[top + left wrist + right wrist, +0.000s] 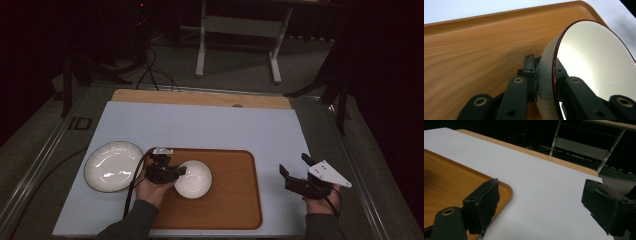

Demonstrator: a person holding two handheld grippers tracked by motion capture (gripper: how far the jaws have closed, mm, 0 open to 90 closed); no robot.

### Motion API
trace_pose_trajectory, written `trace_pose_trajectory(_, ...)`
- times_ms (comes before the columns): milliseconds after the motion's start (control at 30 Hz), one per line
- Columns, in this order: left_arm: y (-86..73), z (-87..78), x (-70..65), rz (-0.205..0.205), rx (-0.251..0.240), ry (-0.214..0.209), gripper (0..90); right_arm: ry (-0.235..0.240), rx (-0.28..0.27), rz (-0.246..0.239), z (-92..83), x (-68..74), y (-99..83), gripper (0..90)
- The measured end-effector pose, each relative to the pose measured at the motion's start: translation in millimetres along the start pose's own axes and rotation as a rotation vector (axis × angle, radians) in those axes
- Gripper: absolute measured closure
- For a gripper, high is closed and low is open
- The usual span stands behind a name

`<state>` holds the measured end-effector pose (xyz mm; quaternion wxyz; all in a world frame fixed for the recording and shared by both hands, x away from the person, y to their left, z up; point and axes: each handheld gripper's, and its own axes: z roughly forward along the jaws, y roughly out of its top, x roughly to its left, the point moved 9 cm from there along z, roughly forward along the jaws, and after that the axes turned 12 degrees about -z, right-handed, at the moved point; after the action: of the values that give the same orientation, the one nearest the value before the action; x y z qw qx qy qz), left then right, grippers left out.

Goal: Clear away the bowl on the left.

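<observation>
A white bowl is on the left half of a wooden tray. My left gripper reaches in from the bowl's left side and is shut on its rim. In the left gripper view the bowl has a dark-edged rim, and one jaw of the left gripper is inside the wall and one outside, over the tray. My right gripper is held open just right of the tray, above the white mat, with nothing between its fingers. In the right gripper view the right gripper points past the tray's corner.
A white plate with a dark rim lies on the white mat left of the tray. The mat covers a wooden table whose far edge shows. A metal stand and cables are on the floor behind.
</observation>
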<state>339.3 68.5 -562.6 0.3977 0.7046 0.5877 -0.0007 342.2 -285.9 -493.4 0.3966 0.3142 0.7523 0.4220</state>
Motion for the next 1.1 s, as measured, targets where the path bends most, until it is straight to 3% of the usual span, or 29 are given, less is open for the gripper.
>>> trace_pose_trajectory(433,-5.4,8.9,-3.3,0.003,0.022,-0.001,80.7,0.000,-0.001,0.002,0.1,-0.2,0.1,14.2)
trace_pose_trajectory(733,-6.5,13.7,0.9,0.018,0.026,0.042,81.3,0.001,-0.001,0.001,0.3,0.2,0.1,14.2)
trace_pose_trajectory(1100,-6.2,14.4,1.0,0.032,0.019,0.057,80.8,0.001,-0.001,0.000,0.3,0.4,0.3,14.2)
